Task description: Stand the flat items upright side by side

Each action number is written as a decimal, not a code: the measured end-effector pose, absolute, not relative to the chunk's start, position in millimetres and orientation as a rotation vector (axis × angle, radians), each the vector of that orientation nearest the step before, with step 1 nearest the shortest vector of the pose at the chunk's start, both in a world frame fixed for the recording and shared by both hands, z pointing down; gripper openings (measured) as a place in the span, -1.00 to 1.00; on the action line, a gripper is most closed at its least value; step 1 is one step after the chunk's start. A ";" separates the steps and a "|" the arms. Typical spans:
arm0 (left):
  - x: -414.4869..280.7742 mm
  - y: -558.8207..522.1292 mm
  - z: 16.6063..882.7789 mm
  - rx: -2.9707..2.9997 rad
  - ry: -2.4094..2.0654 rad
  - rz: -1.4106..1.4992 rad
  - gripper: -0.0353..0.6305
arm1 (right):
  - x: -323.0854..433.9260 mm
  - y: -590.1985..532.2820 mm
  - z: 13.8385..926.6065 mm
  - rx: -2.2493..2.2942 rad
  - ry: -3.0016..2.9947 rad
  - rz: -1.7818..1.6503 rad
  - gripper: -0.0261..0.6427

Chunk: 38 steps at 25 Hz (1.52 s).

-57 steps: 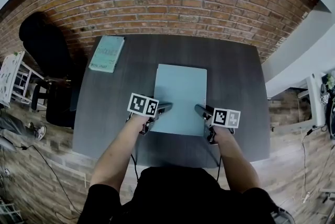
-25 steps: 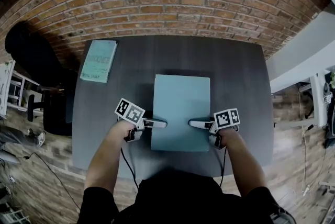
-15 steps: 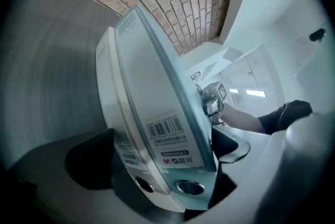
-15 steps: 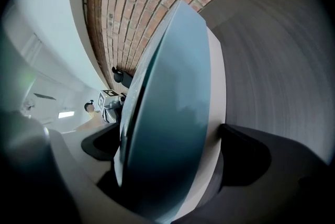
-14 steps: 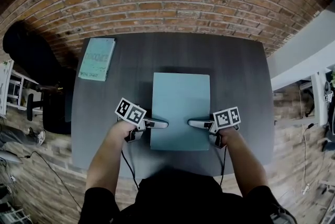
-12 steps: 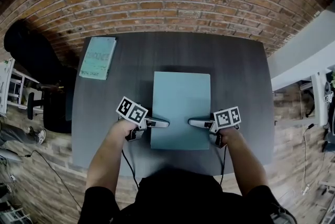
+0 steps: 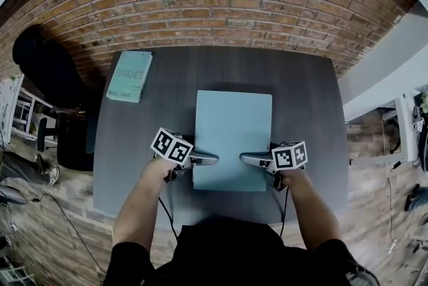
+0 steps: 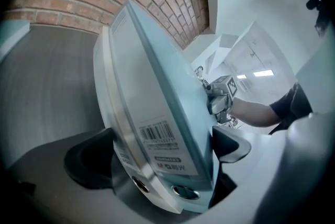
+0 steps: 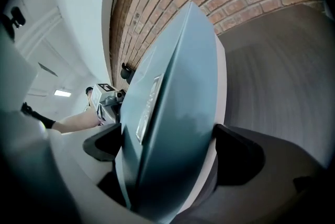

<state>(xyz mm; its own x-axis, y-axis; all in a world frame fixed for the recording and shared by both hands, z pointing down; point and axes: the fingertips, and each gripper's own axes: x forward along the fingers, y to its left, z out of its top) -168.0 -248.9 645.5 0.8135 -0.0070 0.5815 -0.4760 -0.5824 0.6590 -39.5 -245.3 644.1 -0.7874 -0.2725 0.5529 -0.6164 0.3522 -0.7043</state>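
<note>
A large light-blue binder point(image 7: 232, 137) is held above the dark table point(image 7: 304, 94), near its middle. My left gripper point(image 7: 200, 160) is shut on its left edge and my right gripper point(image 7: 253, 159) is shut on its right edge. In the left gripper view the binder point(image 8: 152, 113) fills the jaws, barcode label toward the camera, its near end raised off the table. The right gripper view shows the same binder point(image 9: 172, 123) clamped between both pads, tilted. A second, smaller teal book point(image 7: 130, 76) lies flat at the table's far left corner.
A brick wall point(image 7: 214, 4) runs along the table's far edge. A black chair point(image 7: 63, 111) stands left of the table, with a white rack point(image 7: 15, 111) beyond it. White furniture point(image 7: 404, 124) stands at the right.
Both grippers moved from the binder's near corners to its side edges and shut on it. In the last second the binder has shifted slightly away from me.
</note>
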 end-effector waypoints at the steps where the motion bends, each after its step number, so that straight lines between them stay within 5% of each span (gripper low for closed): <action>1: -167.4 -249.5 643.5 2.128 -0.368 0.682 0.83 | -38.7 -245.3 640.8 0.796 -2.299 1.383 0.79; 38: -139.4 -255.2 597.4 2.706 -0.763 0.870 0.84 | -12.8 -241.7 583.3 1.055 -2.478 0.412 0.66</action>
